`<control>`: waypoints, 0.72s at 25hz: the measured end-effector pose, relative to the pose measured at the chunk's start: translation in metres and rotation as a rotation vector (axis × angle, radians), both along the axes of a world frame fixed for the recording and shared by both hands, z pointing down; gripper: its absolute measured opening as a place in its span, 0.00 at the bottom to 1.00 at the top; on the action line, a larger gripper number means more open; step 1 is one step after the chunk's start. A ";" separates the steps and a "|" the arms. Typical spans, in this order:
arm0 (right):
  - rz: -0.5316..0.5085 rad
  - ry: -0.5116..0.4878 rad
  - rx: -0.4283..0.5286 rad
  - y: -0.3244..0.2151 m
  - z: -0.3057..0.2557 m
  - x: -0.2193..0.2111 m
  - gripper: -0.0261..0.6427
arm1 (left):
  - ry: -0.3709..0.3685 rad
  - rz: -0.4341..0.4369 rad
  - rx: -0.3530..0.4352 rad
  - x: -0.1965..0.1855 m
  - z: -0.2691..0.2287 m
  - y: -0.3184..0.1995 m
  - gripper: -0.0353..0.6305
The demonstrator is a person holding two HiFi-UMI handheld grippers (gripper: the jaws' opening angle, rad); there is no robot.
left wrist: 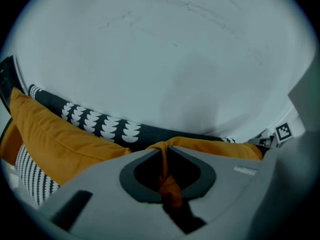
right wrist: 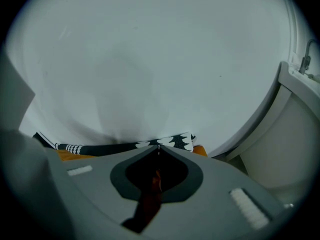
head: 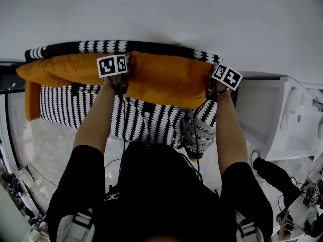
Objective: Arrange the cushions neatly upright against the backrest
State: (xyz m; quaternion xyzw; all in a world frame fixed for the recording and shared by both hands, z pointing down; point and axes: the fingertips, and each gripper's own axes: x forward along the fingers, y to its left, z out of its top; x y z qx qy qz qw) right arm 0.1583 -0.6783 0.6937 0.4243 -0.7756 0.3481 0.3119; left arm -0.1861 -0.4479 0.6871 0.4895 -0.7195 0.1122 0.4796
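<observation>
A wide orange cushion (head: 169,79) leans against the black-and-white patterned backrest (head: 101,47) of a small sofa. My left gripper (head: 121,86) is shut on its left edge; orange fabric is pinched between the jaws of the left gripper (left wrist: 163,156). My right gripper (head: 211,92) is shut on the cushion's right end, and a dark orange fold shows inside the jaws of the right gripper (right wrist: 158,154). A second orange cushion (head: 60,68) lies against the backrest at the left, also seen as a cushion (left wrist: 55,139) in the left gripper view.
The sofa's patterned seat (head: 146,120) lies below the cushions, against a white wall. An orange piece (head: 32,101) hangs over the left arm. A white fixture (head: 298,120) stands close on the right. Cables and a black object (head: 272,174) lie on the floor.
</observation>
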 end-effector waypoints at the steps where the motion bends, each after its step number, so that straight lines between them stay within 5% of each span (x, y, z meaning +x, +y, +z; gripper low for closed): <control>1: 0.003 0.010 -0.004 0.000 0.004 -0.001 0.06 | -0.013 0.002 -0.014 0.000 0.005 0.002 0.12; 6: -0.010 0.119 -0.032 0.008 0.030 0.003 0.06 | -0.105 0.024 -0.090 0.007 0.029 0.012 0.12; 9: -0.001 0.175 -0.073 0.019 0.047 0.015 0.07 | -0.096 0.034 -0.089 0.011 0.035 0.018 0.12; 13: 0.029 0.127 -0.028 0.025 0.039 0.030 0.08 | -0.100 0.050 -0.067 0.015 0.035 0.028 0.15; 18: 0.039 0.098 0.063 0.025 0.007 0.041 0.10 | -0.274 0.012 -0.027 -0.003 0.007 0.036 0.28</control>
